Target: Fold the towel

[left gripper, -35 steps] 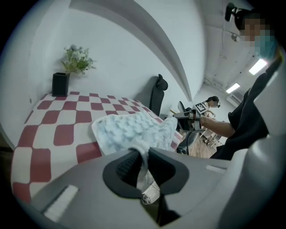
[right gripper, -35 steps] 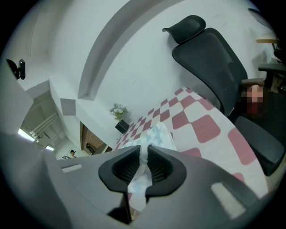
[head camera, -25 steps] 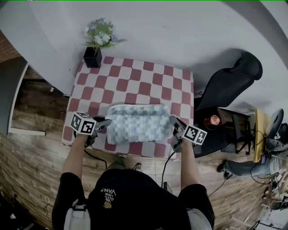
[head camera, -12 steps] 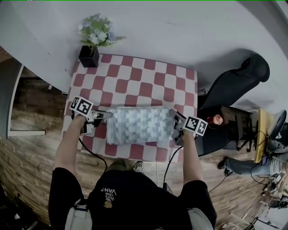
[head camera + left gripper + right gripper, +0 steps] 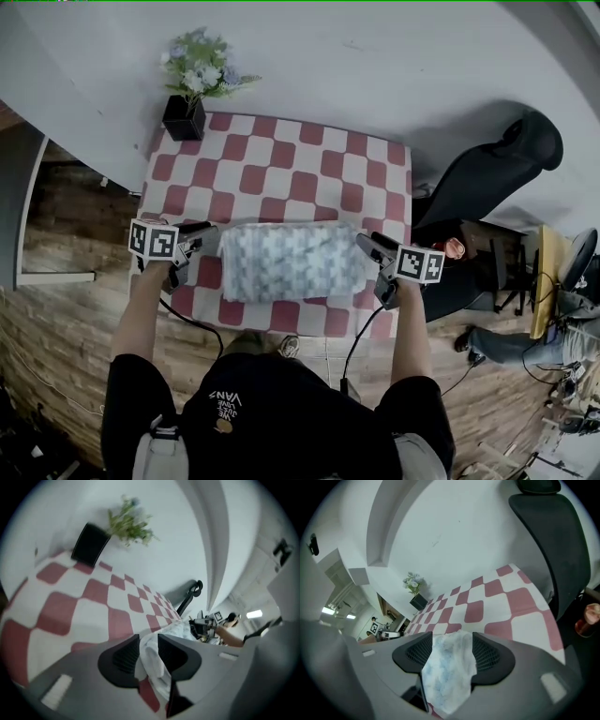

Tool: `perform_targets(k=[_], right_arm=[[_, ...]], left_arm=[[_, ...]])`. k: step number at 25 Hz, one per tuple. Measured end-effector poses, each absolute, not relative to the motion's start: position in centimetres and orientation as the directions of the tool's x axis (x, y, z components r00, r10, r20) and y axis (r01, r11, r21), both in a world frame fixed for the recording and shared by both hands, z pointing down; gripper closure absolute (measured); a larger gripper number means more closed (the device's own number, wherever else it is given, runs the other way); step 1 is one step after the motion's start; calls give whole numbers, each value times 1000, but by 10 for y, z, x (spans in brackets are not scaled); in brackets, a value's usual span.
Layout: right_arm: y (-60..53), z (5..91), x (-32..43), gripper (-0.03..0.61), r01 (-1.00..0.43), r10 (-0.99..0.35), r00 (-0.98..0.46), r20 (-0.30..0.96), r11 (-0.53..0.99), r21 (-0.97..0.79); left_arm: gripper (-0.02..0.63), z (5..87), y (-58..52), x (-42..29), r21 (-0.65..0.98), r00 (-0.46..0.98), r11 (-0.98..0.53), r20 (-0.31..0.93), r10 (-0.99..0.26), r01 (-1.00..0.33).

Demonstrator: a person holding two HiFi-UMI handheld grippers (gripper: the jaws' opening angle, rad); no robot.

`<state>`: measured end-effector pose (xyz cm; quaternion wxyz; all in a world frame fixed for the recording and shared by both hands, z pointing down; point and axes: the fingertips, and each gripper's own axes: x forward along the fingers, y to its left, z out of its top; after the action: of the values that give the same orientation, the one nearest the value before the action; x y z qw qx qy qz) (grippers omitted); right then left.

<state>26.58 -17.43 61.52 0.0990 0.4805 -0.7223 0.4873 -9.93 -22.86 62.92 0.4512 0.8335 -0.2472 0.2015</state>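
Note:
The folded white-and-blue towel lies on the red-and-white checked tablecloth, near its front edge. My left gripper is at the towel's left end and stands a little off it. Its jaws have just been opening, and the towel's edge shows loose between the pads in the left gripper view. My right gripper is at the towel's right end. Its jaws have also just been opening and now stand wide in the right gripper view, with the towel's end lying slack between them.
A black pot with flowers stands at the table's far left corner against the white wall. A black chair is close to the table's right side, with a red cup beside it. Wooden floor lies below the front edge.
Both grippers have let go of the towel's ends and their jaws have spread. The left one has drawn back to the left, off the towel. The towel lies flat and still.

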Motion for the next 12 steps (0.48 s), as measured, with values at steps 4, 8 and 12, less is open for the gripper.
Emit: perform_targets(k=[4,8,12], right_arm=[[-170,598,272,322,-886,-658,-426,621,163,-434],[-160,600,221,342,-861,-625,-508,593,356,-362],[-152,632,202,342,-872,-576,-477,664,401,-279]], left_arm=[[499,606,-207,-78,214,711,-796,616,-340,-566],[499,617,-170,-37,94,709,-915,665,-236,-393],[485,648,-171,-23,89,652,-912,727,-214,-399]])
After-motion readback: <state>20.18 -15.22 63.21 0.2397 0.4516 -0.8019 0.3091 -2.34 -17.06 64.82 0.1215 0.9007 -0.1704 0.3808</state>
